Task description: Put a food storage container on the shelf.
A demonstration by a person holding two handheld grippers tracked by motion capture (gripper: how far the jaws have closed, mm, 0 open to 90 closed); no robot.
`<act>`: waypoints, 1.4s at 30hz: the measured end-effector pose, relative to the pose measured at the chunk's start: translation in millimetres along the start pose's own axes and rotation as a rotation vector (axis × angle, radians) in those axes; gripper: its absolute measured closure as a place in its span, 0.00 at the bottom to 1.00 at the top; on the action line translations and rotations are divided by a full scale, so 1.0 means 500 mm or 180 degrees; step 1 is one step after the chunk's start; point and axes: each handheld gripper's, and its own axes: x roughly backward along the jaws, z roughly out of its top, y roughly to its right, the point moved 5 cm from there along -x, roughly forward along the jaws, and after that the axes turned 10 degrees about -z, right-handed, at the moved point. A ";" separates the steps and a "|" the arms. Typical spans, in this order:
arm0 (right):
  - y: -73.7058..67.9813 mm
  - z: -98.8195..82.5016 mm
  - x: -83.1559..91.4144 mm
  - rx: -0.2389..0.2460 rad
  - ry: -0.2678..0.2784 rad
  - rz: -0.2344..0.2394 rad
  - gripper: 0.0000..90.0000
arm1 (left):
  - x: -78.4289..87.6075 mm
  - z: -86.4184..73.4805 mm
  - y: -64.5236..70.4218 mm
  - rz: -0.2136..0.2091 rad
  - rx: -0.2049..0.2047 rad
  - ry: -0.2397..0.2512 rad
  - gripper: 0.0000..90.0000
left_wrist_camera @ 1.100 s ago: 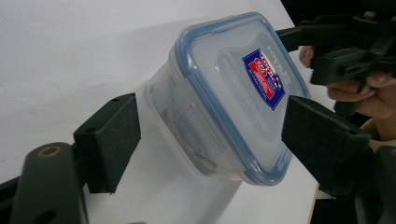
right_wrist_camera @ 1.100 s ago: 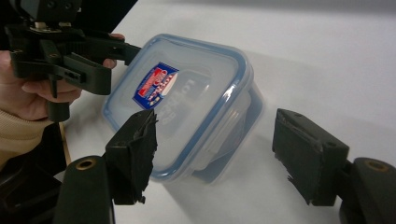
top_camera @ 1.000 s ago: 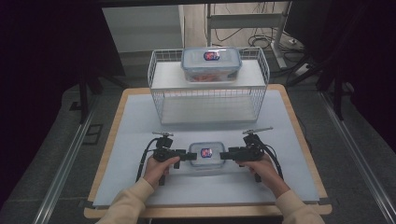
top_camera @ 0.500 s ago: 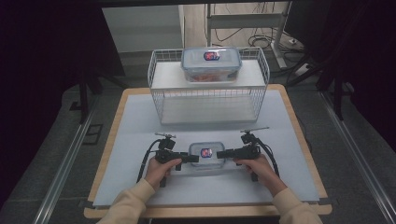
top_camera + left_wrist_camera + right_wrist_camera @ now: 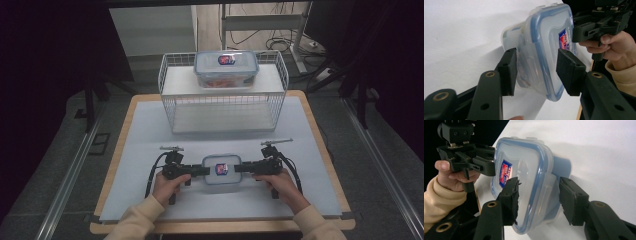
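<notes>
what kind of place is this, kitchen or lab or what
Most likely a lab or recording workspace, not a kitchen: a white-topped table on a bare grey floor, loose cables behind it, and a wire basket set out with a food container on top.

A lab: bare test table point(image 5: 150, 150), floor cables point(image 5: 260, 30), metal frames point(image 5: 65, 190).

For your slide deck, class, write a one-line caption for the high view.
Two hand-held grippers, left gripper and right gripper, closing on opposite ends of a lidded plastic container on the white table.
</notes>
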 end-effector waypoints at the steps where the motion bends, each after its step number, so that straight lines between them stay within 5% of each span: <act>1: -0.001 -0.001 0.002 0.0015 0.0006 0.0009 0.58 | 0.001 -0.001 0.001 -0.0006 -0.0025 -0.0009 0.59; 13: -0.004 -0.008 0.009 0.0054 0.0000 0.0052 0.60 | 0.003 -0.003 0.006 -0.0019 -0.0067 0.0018 0.60; 26: -0.010 -0.011 0.011 -0.0020 0.0074 0.0024 0.60 | 0.003 -0.003 0.016 0.0113 -0.0159 0.0005 0.60; 42: -0.028 0.004 0.025 0.0113 0.0188 0.0002 0.61 | 0.017 0.016 0.032 0.0109 -0.0256 0.0079 0.59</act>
